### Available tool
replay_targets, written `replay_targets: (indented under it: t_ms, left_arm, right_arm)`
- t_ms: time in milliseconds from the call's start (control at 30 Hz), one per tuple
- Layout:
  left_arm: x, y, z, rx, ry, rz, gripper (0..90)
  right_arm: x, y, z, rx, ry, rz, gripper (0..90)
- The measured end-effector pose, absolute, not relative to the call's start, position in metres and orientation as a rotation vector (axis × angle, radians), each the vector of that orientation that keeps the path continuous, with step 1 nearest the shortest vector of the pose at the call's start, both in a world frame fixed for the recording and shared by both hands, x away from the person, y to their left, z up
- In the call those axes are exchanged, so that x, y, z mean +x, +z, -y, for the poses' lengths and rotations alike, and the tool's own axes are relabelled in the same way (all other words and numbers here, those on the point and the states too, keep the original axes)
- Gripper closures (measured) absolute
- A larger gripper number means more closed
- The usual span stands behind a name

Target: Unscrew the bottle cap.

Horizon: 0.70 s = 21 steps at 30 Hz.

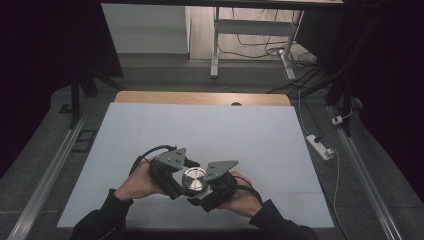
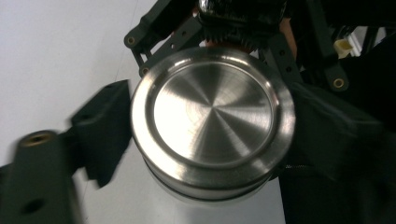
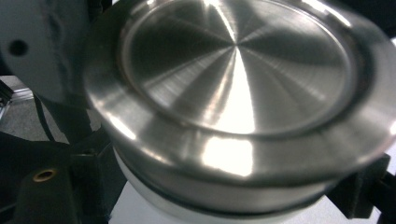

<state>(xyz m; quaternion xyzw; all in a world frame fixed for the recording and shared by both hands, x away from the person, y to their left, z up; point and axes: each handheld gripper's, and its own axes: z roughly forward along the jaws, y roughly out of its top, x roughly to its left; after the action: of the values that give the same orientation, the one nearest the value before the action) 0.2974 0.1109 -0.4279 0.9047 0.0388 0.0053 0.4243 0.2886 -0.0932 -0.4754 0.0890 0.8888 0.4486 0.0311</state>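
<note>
The person stands at the near edge of the table (image 1: 150, 125), which is covered by a pale sheet, with both forearms drawn in close so that the two tools meet just in front of the body. Between them sits a round steel container (image 1: 194, 180), its brushed metal lid (image 2: 212, 114) facing up toward the overhead camera and a pale, whitish body (image 3: 154, 205) peeking out under the lid's rim. The left gripper (image 1: 172, 177) comes in from one side, and its own view shows its black jaws pressed against the lid's rim to left and right, so it looks to be pinching the container by the lid. The right gripper (image 1: 215, 187) closes in from the opposite side; its jaws sit low beside and under the container, but the metal crowds its camera so much that I cannot tell whether they are clamped or merely cradling. Holding it from two opposed sides like this looks like a way to brace one part while the other is worked, perhaps twisting the lid, though that is only my guess. Whether the container rests on the sheet or hangs just above it, I cannot tell.
</note>
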Motion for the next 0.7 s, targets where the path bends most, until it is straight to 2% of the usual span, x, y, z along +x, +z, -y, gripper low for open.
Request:
replay_targets:
  t_ms: [167, 233, 467, 567, 633, 700]
  left_arm:
    - [0.297, -0.429, -0.107, 2.265, 0.051, -0.174, 19.8]
    - [0.297, -0.430, -0.100, 2.275, 0.095, -0.304, 20.4]
    - [0.292, -0.431, -0.084, 2.258, 0.198, -0.561, 20.4]
    - [0.291, -0.431, -0.081, 2.250, 0.219, -0.603, 20.4]
    - [0.292, -0.431, -0.082, 2.252, 0.217, -0.572, 20.0]
    - [0.295, -0.430, -0.084, 2.242, 0.143, -0.539, 13.9]
  right_arm:
    - [0.291, -0.477, 0.094, 0.336, 1.333, -2.717, 14.6]
    - [0.292, -0.478, 0.093, 0.383, 1.293, -2.699, 14.5]
    - [0.299, -0.481, 0.095, 0.536, 1.248, -2.637, 14.6]
    - [0.300, -0.481, 0.095, 0.574, 1.235, -2.622, 14.6]
    - [0.300, -0.482, 0.095, 0.580, 1.235, -2.620, 14.6]
    - [0.300, -0.481, 0.096, 0.573, 1.246, -2.620, 14.6]
